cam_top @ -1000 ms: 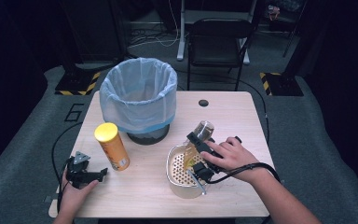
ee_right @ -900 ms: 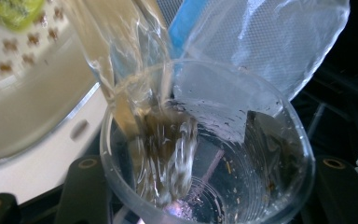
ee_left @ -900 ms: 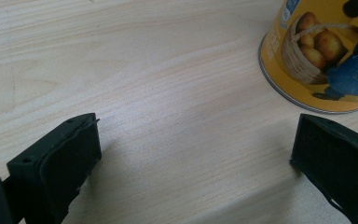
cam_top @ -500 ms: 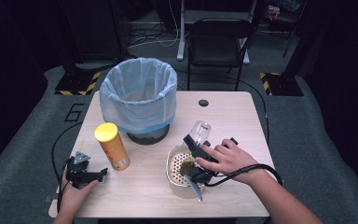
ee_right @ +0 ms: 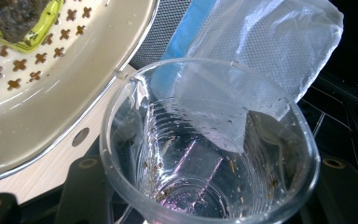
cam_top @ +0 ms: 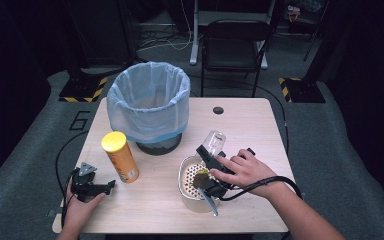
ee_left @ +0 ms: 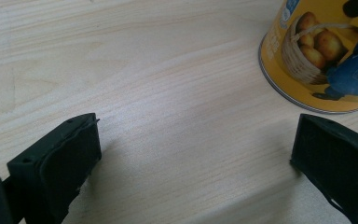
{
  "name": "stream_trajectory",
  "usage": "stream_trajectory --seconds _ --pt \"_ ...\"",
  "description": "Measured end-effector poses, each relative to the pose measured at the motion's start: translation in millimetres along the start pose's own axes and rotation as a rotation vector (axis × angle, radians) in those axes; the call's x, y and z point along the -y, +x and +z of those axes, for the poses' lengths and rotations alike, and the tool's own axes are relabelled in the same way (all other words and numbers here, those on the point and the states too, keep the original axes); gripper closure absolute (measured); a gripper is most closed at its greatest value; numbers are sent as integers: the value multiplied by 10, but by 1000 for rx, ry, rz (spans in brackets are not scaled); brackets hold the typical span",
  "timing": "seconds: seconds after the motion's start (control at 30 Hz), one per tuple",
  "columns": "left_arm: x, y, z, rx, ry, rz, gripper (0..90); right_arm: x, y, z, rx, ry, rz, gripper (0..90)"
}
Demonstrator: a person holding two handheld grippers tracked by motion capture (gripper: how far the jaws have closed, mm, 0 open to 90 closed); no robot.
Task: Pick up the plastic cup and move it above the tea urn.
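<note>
Right claw [cam_top: 211,159] grips a clear plastic cup [ee_right: 205,154] beside the strainer bowl [cam_top: 187,192]; left claw [cam_top: 96,188] rests wide open, empty, on the bench [cam_top: 250,125].

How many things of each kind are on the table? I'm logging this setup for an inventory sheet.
Bins with a blue liner: 1, the bin.
Yellow crisp cans: 1, the can, upright.
Clear plastic cups: 1, the cup, held in the right gripper.
Cream perforated strainer bowls: 1, the strainer bowl.
Grippers: 2, counting the left gripper.
Total: 6
</note>
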State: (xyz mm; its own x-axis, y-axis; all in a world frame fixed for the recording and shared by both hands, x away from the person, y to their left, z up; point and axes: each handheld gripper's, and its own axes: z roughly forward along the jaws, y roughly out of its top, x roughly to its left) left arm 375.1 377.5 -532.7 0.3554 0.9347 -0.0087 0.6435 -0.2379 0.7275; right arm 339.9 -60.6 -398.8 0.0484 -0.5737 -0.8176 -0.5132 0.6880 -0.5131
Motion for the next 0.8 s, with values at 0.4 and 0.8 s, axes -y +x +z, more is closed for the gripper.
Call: stream_trajectory --seconds 0.4,0.8 --pt "0 0 0 0 0 0 11 -7 15 -14 0 -9 38 401" --pt "0 0 0 0 0 0 11 -14 1 -43 17 -15 26 401"
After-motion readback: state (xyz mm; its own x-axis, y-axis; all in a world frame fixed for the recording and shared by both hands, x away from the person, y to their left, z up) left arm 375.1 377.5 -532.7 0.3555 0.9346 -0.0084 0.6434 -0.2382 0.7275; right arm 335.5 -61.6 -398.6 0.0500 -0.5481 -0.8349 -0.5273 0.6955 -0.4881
